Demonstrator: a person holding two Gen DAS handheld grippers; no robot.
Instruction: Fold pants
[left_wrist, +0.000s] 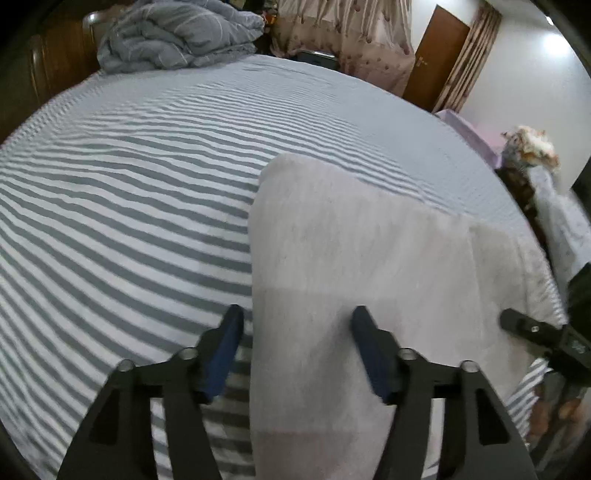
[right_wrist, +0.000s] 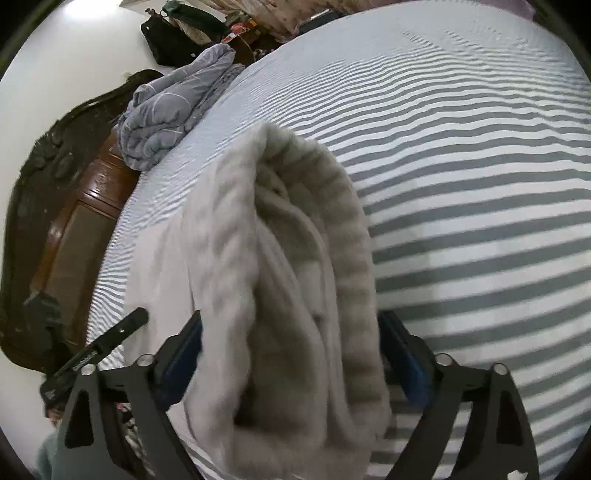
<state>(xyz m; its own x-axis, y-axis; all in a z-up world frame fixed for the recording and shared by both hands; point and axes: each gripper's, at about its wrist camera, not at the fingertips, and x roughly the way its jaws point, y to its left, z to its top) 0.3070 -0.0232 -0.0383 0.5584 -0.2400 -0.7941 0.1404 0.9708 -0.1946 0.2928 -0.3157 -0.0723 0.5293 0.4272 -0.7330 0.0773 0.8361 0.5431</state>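
Pants (left_wrist: 362, 258) edge between spread left tool (left_wrist: 297, 325) fingers.

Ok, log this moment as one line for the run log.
task: fold pants | left gripper: open over pale grey knit pants | right gripper: waistband between jaws, grip unclear | surface: grey-and-white striped bed sheet

pants (left_wrist: 362, 266): pale off-white, greyer ribbed band at the waist end in the right wrist view
bed sheet (left_wrist: 129, 206): grey and white stripes
duvet (left_wrist: 177, 33): blue-grey with thin white lines, upper left of the frame
left gripper (left_wrist: 297, 354): black, blue pads
right gripper (right_wrist: 291, 373): black, blue pads
headboard (right_wrist: 66, 206): dark brown wood
curtain (left_wrist: 343, 33): pink-beige, spotted
door (left_wrist: 436, 55): brown
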